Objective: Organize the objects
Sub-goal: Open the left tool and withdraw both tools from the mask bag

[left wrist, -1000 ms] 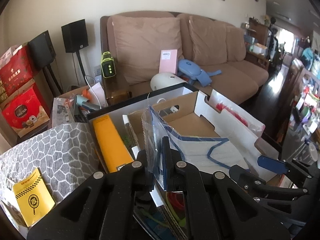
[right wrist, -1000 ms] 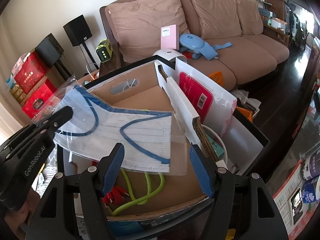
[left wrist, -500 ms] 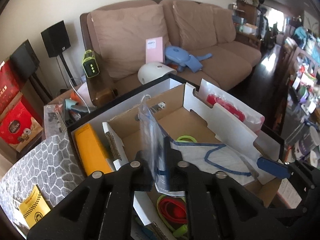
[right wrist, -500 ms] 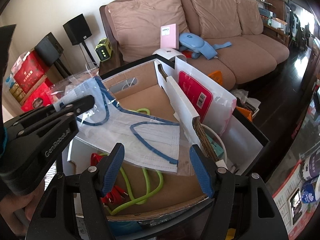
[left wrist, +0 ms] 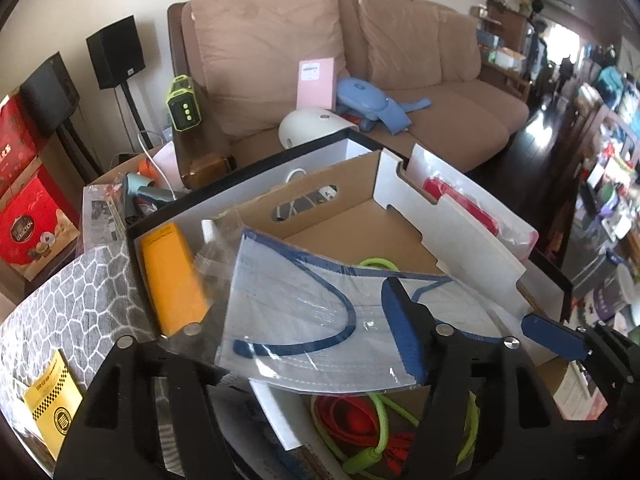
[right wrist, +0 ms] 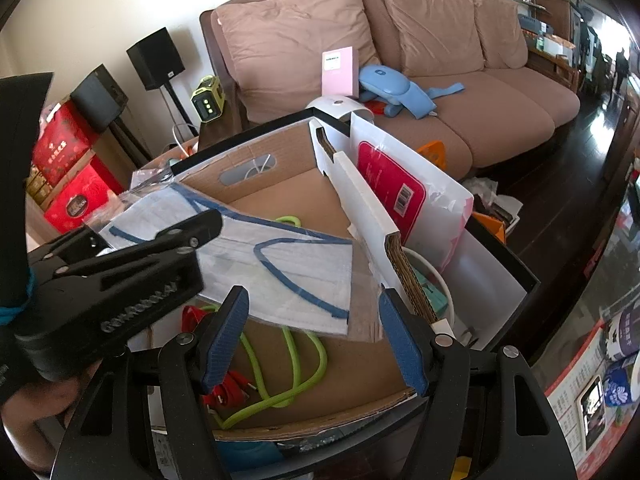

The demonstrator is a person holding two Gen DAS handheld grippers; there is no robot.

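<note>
A: Start at the left of the box point(left wrist: 400, 184). What sits there?

B: A yellow pack point(left wrist: 172, 280) stands in the slot just left of the box's cardboard wall, and a grey patterned bag point(left wrist: 76, 304) is further left.

A: And the left tongs point(left wrist: 304, 344)?

B: Their jaws are spread wide. The bagged mask point(left wrist: 320, 312) lies across them, over the box's left half. Its plastic covers the left finger; the blue-padded right finger point(left wrist: 400, 332) shows on top of it. In the right wrist view, the left tongs point(right wrist: 160, 248) reach in from the box's left, with the mask point(right wrist: 280, 268) passing under their tip.

A: Is the mask resting on the box floor?

B: I cannot tell. A green cord point(right wrist: 296, 360) and a red band point(left wrist: 344, 416) lie beneath it inside the box.

A: The right tongs point(right wrist: 312, 332)?

B: Apart, holding nothing, at the box's near edge, the mask's near corner between the pads.

A: Right of the box?

B: A white bag with a red card point(right wrist: 392, 188) stands against the box's right wall.
</note>
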